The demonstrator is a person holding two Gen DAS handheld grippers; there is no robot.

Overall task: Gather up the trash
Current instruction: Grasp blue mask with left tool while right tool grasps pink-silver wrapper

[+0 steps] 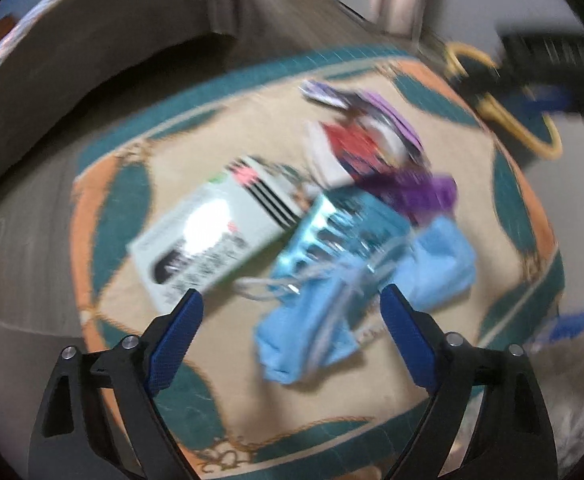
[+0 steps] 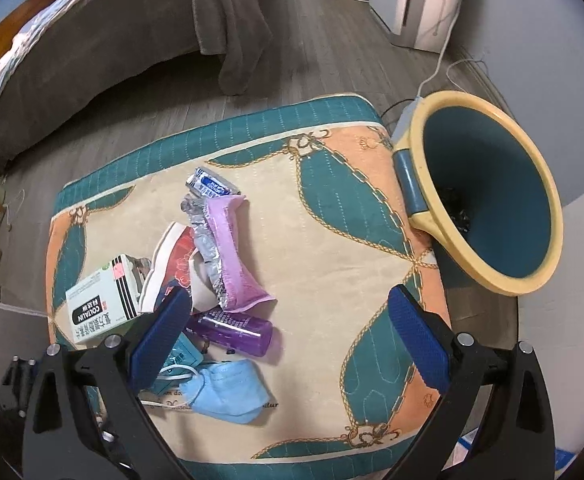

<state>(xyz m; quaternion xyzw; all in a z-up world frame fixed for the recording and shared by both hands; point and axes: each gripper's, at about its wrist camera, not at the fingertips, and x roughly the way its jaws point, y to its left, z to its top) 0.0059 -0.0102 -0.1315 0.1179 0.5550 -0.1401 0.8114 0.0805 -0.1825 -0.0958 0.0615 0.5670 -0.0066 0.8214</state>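
From the right wrist I read "COLTALIN" in white on a black patch on the white box (image 2: pixel 102 300); the Chinese print beside it I cannot make out. The blue sachet (image 2: pixel 211 186) carries small print too fine to read. The left wrist view is too blurred for any text.

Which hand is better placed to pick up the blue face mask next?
Left. The left gripper hangs open directly over the blue face mask; the right gripper frames bare mat beside the pile.
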